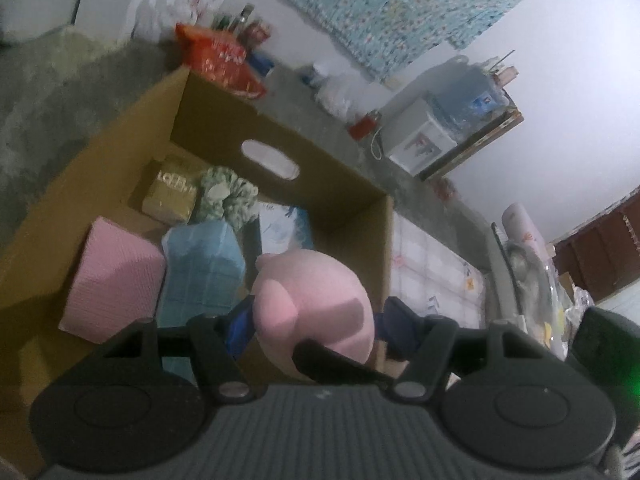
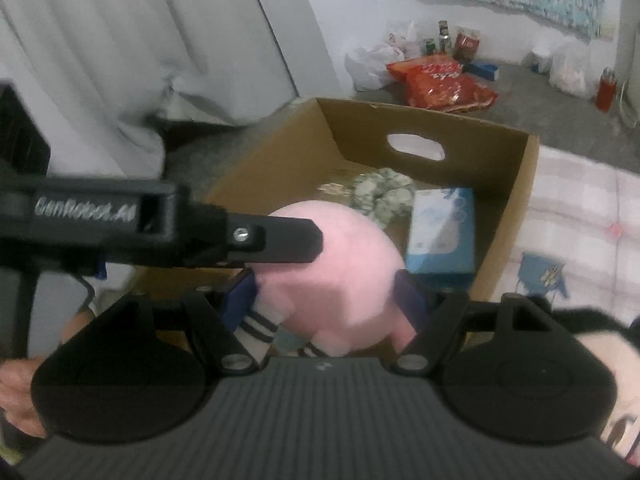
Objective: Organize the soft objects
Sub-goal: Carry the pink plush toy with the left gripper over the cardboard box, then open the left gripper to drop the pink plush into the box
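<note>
Grey concrete floor and a white wall frame the open cardboard box (image 1: 192, 128) where I am packing soft things. Both my grippers hold one pink plush toy (image 1: 316, 304) just above the box's near corner: the left gripper (image 1: 316, 320) has its blue pads against the toy's sides, and the right gripper (image 2: 326, 300) clamps the same toy, the left one's finger crossing its view. Already inside, by my count: one pink pack (image 1: 114, 280), one pale blue pack (image 1: 204, 272), one gold packet (image 1: 172, 196), one green-and-white floral bundle (image 1: 228, 196) and one tissue box (image 2: 440, 236). The toy has not yet been released, I judge
</note>
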Action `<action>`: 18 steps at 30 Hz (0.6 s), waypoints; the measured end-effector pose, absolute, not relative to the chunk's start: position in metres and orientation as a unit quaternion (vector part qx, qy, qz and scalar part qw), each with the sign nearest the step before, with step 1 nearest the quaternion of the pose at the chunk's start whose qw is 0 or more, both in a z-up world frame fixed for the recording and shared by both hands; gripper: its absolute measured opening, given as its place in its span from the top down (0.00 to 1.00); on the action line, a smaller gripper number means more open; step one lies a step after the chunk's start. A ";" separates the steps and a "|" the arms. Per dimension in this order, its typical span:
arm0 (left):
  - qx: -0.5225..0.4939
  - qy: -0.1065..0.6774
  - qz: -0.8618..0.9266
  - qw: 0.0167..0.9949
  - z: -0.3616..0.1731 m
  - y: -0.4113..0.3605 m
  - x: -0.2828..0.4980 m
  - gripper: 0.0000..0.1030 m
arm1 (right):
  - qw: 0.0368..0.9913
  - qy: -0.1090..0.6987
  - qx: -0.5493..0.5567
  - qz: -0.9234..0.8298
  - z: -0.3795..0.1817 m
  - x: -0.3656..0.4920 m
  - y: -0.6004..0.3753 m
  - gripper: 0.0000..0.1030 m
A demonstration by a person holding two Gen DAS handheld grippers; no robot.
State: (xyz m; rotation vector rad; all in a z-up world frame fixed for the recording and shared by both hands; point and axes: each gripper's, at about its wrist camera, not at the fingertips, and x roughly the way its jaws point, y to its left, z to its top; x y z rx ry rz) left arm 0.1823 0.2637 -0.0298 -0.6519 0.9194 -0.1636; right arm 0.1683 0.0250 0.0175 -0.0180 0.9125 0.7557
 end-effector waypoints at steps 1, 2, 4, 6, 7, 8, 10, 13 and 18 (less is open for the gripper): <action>-0.317 0.440 -0.079 0.837 -0.036 0.266 0.186 0.33 | 0.834 0.425 -0.025 0.352 0.013 0.171 0.032 0.26; -0.327 0.446 -0.080 0.830 -0.043 0.269 0.191 0.33 | 0.838 0.417 -0.046 0.349 0.011 0.170 0.038 0.25; -0.338 0.457 -0.085 0.818 -0.057 0.270 0.199 0.33 | 0.842 0.408 -0.086 0.343 0.003 0.178 0.044 0.23; -0.342 0.472 -0.085 0.808 -0.068 0.268 0.207 0.33 | 0.846 0.395 -0.123 0.337 -0.001 0.177 0.047 0.23; -0.339 0.478 -0.084 0.806 -0.073 0.266 0.212 0.33 | 0.847 0.387 -0.139 0.336 -0.001 0.176 0.049 0.23; -0.335 0.485 -0.081 0.804 -0.077 0.263 0.215 0.33 | 0.848 0.382 -0.150 0.335 -0.002 0.175 0.050 0.22; -0.334 0.496 -0.083 0.797 -0.085 0.259 0.222 0.33 | 0.850 0.370 -0.168 0.336 0.002 0.174 0.048 0.22; -0.337 0.506 -0.087 0.789 -0.093 0.253 0.229 0.33 | 0.851 0.361 -0.171 0.340 0.008 0.172 0.041 0.21; -0.332 0.511 -0.080 0.789 -0.095 0.248 0.229 0.32 | 0.861 0.350 -0.142 0.342 0.028 0.162 0.010 0.21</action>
